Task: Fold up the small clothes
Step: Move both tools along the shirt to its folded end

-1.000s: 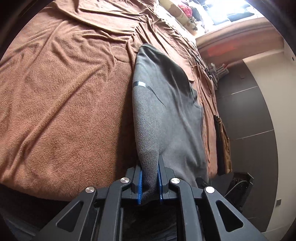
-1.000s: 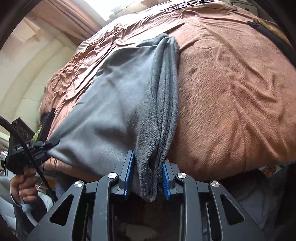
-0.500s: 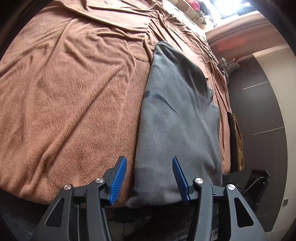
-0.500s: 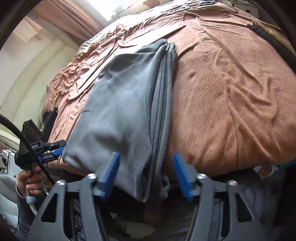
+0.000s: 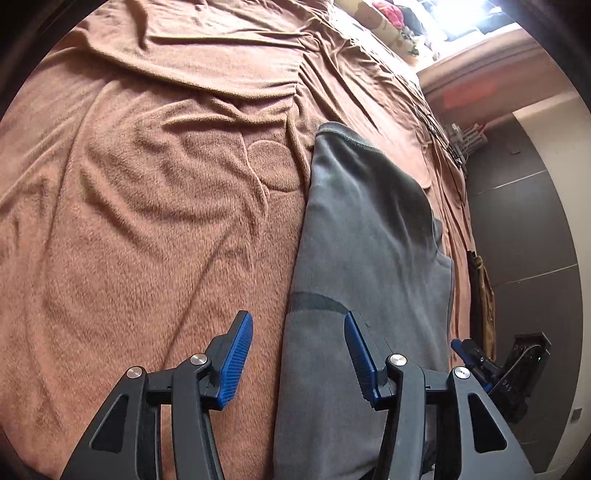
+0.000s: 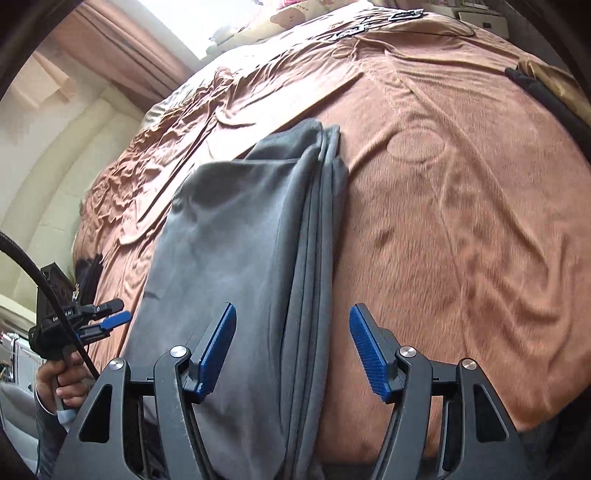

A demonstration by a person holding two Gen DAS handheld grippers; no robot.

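A grey fleece garment (image 5: 365,266) lies folded lengthwise on the brown blanket (image 5: 147,221), running away from me, its near end hanging over the bed edge. My left gripper (image 5: 297,332) is open and empty above the garment's left edge. In the right wrist view the garment (image 6: 236,266) shows its stacked layered edges on the right side. My right gripper (image 6: 293,328) is open and empty above those edges. The left gripper also shows in the right wrist view (image 6: 99,321), held by a hand.
The brown blanket (image 6: 461,221) covers the whole bed, wrinkled. A dark cloth (image 5: 480,295) hangs at the bed's right side. A black box (image 5: 528,354) stands on the floor beside it. Pillows and clutter (image 5: 391,22) lie at the bed's far end.
Both grippers were shut on the garment's near end one second ago. They opened, let it drop flat on the bed, and have risen slightly over it.
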